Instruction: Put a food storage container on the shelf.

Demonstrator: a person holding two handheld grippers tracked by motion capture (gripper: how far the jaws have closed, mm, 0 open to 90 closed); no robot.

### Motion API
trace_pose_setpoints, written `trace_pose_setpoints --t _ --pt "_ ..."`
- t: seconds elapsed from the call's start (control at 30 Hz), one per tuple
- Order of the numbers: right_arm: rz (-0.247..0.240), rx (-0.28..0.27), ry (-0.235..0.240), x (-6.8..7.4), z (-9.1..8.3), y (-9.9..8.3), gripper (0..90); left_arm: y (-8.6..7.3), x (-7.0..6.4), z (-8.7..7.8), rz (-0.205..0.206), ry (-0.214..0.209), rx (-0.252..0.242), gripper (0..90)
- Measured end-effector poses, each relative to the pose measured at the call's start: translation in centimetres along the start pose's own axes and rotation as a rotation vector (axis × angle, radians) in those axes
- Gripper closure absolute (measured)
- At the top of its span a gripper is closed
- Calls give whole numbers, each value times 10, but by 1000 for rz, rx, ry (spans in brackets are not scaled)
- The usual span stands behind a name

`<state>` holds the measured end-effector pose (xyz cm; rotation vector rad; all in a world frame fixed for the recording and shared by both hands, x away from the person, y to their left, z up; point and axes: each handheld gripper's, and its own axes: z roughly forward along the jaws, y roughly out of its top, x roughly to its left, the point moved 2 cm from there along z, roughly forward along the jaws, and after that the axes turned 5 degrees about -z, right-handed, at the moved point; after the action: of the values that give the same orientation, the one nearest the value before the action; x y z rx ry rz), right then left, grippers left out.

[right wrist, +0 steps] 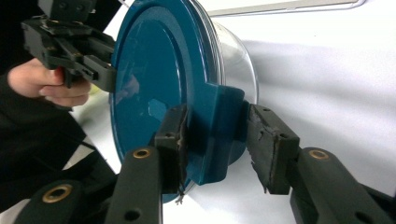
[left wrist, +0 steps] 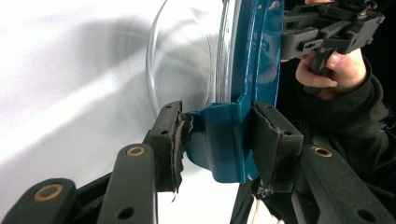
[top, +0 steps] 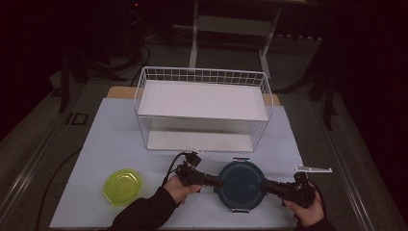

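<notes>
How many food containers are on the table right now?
2. The blue-lidded glass container sits at the near edge, between the left gripper and right gripper. The yellow-green container lies near the table's left front. The wire rack looks empty.

I can read no text, label, brand, number or sign anywhere from here. The blue lid [right wrist: 159,88] is plain, and so is the white wire rack [top: 202,103] behind it.
</notes>
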<state>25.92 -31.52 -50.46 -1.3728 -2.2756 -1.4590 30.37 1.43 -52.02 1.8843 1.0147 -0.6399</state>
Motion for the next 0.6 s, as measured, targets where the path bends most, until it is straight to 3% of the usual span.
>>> trace_pose_setpoints --t 0.1,0.37,0.43,0.6 --pt "27 14 32 -3 2 0 537 0 -1 0 22 2 4 562" --pt "130 15 135 -14 6 -3 556 0 1 0 -2 -8 -9 563" --pt "135 9 125 -13 6 -3 558 -1 5 0 -34 -25 -19 564" --pt "117 16 107 -8 6 -1 563 -3 4 -1 -40 -19 -22 571"
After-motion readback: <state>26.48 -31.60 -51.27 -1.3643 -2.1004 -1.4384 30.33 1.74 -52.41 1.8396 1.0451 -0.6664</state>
